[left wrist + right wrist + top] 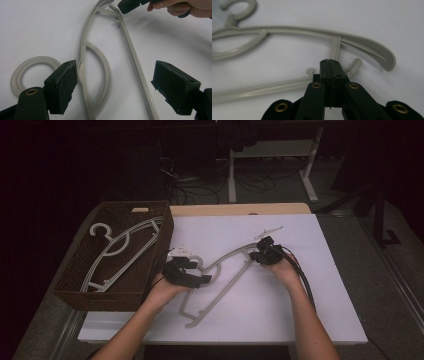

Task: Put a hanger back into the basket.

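Note:
A grey plastic hanger (225, 275) lies flat on the white board (300, 310). My left gripper (196, 276) hovers over its neck, just beside the hook. In the left gripper view the gripper (115, 85) is open, and the hanger's neck and lower bar (135, 57) lie below the wide gap between the pads, with the hook ring (17, 75) at the left. My right gripper (260, 252) sits at the hanger's far shoulder end. In the right gripper view the gripper (329, 65) is shut pad to pad, its tip against the corner (367, 46) where strut and bar meet.
A dark woven basket (70, 290) stands at the left of the board with another grey hanger (120, 255) inside. A small white piece (268, 231) lies just beyond the right gripper. White table legs (310, 175) and cables are on the dark floor behind.

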Available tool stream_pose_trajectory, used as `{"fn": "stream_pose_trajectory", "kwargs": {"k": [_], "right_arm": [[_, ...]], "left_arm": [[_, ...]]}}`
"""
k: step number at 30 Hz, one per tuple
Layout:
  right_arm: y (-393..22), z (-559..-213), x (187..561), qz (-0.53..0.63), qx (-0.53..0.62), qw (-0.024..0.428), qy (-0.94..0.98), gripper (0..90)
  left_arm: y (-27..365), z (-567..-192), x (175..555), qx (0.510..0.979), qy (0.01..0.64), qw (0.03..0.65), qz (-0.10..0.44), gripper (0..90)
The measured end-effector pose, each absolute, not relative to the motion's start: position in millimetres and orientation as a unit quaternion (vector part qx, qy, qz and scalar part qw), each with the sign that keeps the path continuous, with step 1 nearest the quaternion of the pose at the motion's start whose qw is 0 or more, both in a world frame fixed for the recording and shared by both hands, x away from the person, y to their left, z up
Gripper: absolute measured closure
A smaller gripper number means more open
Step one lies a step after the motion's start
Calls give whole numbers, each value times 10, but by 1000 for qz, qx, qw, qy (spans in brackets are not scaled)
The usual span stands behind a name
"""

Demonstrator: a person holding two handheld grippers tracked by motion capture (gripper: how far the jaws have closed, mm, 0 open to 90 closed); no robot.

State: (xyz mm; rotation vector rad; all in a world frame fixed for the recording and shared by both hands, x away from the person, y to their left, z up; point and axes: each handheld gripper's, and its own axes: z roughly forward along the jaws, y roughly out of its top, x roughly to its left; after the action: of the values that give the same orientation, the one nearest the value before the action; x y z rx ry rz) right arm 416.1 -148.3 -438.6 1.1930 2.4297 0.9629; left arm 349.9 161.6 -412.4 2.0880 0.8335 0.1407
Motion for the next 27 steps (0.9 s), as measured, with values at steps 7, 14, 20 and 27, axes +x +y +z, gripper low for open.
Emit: {"fn": "stream_pose_trajectory", "kwargs": {"k": [7, 14, 20, 27], "right_arm": [[-1489, -4453, 4170, 339, 412, 138, 834, 888], [-1488, -4476, 4174, 337, 413, 135, 835, 888], [-1483, -4483, 4178, 334, 410, 135, 838, 889], [-1478, -4496, 4180, 328, 409, 134, 841, 890]], "left_arm": [[1626, -4150, 3509, 839, 337, 424, 59, 196], [1624, -4219, 3486, 848, 335, 406, 57, 198], [1663, -4347, 3430, 857, 342, 380, 64, 200], [1627, -4464, 3334, 865, 347, 356, 68, 206]]}}
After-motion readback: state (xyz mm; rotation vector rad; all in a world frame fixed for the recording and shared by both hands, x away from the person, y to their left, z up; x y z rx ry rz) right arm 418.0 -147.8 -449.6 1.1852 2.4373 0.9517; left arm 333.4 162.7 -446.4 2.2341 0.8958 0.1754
